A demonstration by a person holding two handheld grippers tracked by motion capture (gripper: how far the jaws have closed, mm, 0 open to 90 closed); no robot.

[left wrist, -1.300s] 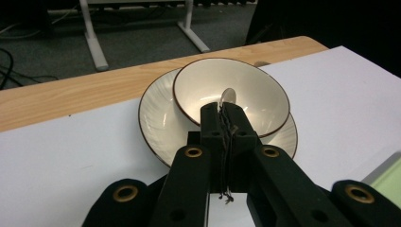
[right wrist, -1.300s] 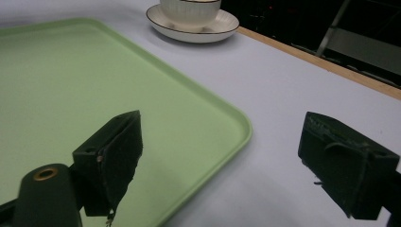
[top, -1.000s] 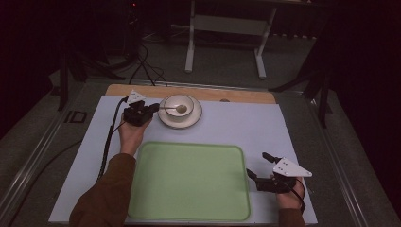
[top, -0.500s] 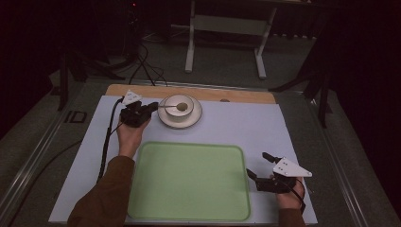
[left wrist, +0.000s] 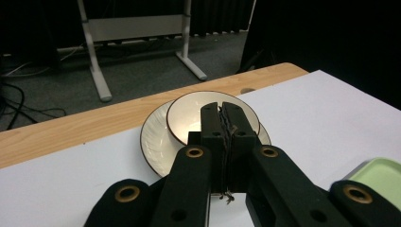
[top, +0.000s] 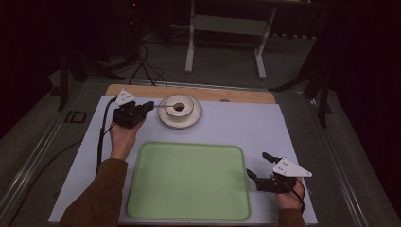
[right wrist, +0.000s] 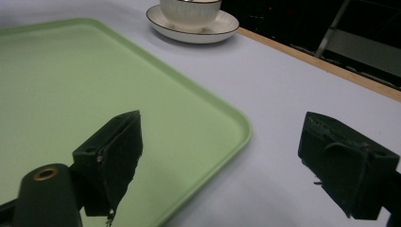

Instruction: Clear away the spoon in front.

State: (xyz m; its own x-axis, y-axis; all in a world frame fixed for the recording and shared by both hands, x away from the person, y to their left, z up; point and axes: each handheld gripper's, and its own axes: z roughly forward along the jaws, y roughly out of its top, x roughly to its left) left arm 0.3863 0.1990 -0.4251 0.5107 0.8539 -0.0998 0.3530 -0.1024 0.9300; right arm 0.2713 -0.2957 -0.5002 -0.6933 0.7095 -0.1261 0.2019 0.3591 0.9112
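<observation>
A white bowl (top: 185, 101) (left wrist: 187, 116) stands on a white saucer (top: 182, 124) (left wrist: 153, 142) at the far middle of the table. A metal spoon (top: 165, 106) lies in the bowl with its handle pointing left. My left gripper (top: 150, 105) (left wrist: 222, 108) is at the bowl's left rim, jaws pressed together on the spoon handle; in the left gripper view the jaws hide the spoon itself. My right gripper (top: 257, 164) (right wrist: 222, 142) rests open at the near right, just off the right edge of a green tray (top: 189, 182) (right wrist: 71, 71), with nothing between its jaws.
A white mat (top: 283, 123) covers the table, with a wooden strip (top: 236, 94) along its far edge. The bowl (right wrist: 189, 9) and saucer (right wrist: 198, 30) lie beyond the tray in the right gripper view. A metal stand (top: 227, 28) and cables sit on the floor behind.
My left gripper has shifted slightly to the left at the bowl's rim. The right gripper has stayed still.
</observation>
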